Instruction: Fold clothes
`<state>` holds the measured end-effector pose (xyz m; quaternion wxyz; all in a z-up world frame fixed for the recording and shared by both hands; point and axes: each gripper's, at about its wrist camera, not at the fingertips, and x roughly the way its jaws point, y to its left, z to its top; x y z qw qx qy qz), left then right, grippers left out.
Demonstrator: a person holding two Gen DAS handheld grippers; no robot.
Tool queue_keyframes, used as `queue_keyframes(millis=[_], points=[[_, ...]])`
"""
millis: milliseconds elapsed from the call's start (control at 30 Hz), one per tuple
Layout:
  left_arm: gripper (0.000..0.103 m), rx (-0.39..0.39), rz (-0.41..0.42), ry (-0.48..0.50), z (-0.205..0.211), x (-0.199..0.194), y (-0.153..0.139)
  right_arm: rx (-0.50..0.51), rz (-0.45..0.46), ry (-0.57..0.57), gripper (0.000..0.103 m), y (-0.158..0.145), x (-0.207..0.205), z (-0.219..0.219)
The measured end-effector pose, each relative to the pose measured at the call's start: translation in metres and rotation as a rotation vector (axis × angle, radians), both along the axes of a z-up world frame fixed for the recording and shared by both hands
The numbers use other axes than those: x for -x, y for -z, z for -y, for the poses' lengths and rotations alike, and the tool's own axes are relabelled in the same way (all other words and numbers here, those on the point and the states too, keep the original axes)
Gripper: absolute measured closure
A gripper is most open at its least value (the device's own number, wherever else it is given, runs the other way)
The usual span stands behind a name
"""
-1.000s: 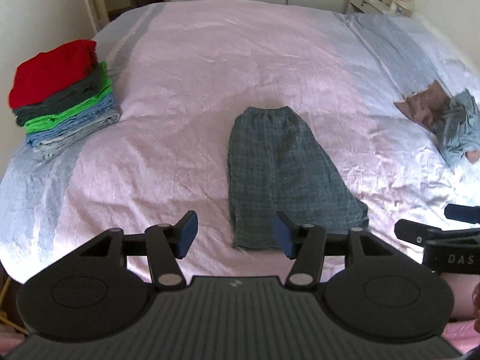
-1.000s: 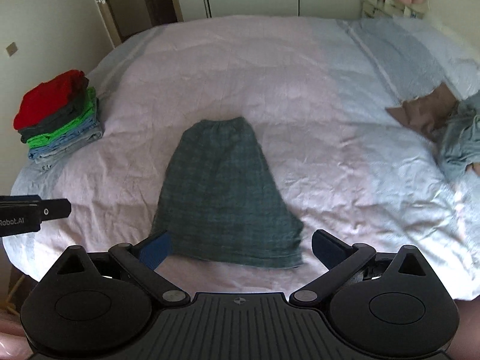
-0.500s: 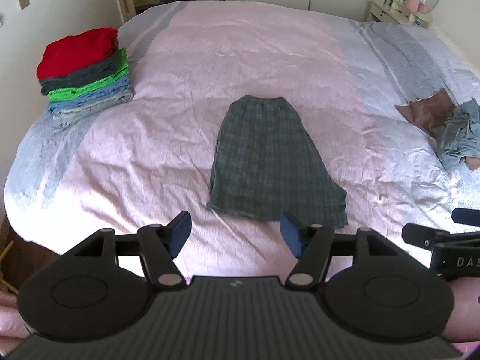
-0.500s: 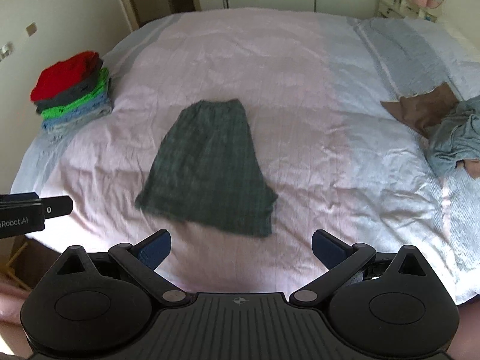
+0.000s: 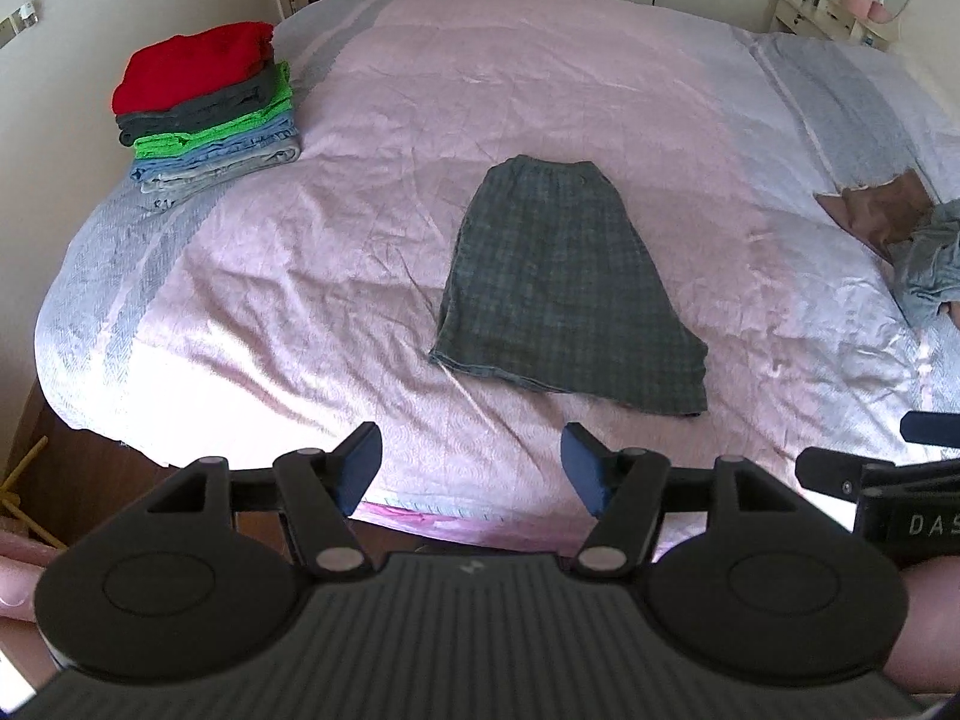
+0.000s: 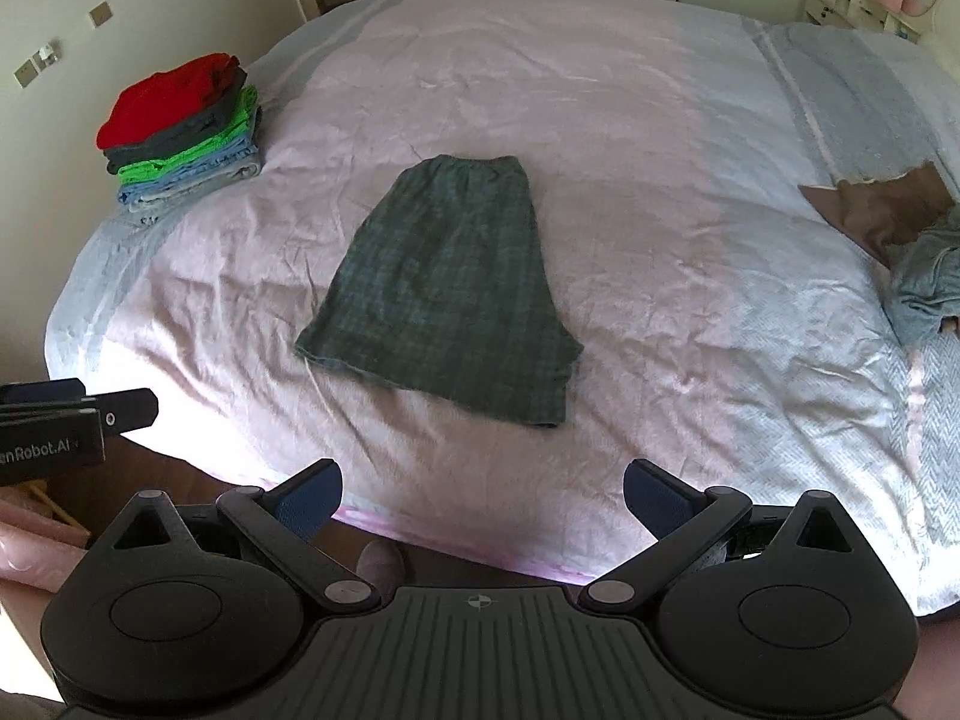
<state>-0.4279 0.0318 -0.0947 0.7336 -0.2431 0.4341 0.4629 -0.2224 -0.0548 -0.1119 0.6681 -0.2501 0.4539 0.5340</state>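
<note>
Dark green plaid shorts [image 5: 564, 288] lie flat and folded in half lengthwise on the middle of the bed [image 5: 420, 78], waistband at the far end; they also show in the right wrist view [image 6: 450, 288]. My left gripper [image 5: 473, 468] is open and empty, above the bed's near edge, short of the shorts' hem. My right gripper [image 6: 483, 498] is open wide and empty, also back at the near edge. A stack of folded clothes [image 5: 207, 114], red on top, sits at the bed's left side, and shows in the right wrist view [image 6: 180, 132].
A brown garment [image 5: 882, 210] and a grey-blue crumpled garment [image 5: 936, 258] lie at the bed's right side. Wardrobe doors and a dressing table [image 5: 840, 6] stand behind the bed. Dark wooden floor [image 5: 60, 480] lies below the bed's near-left edge.
Both grippers have pulled back and risen from the shorts' hem toward the bed's near edge. The shorts stay flat on the bed. Both grippers stay open.
</note>
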Motion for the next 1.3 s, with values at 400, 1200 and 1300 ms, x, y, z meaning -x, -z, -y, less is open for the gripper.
queue_keyframes(millis=[400,1200,1300], points=[[0.041,0.007,-0.014,0.032,-0.012,-0.005,0.003,-0.001,0.005,-0.003,0.001,-0.001,0.002,-0.014],[0.040,0.032,-0.026,0.019,-0.021,-0.016,0.012,0.015,-0.007,-0.021,0.001,0.004,-0.005,-0.028],[0.040,0.035,-0.027,0.021,-0.022,-0.016,0.013,0.019,-0.012,-0.022,0.001,0.006,-0.006,-0.028]])
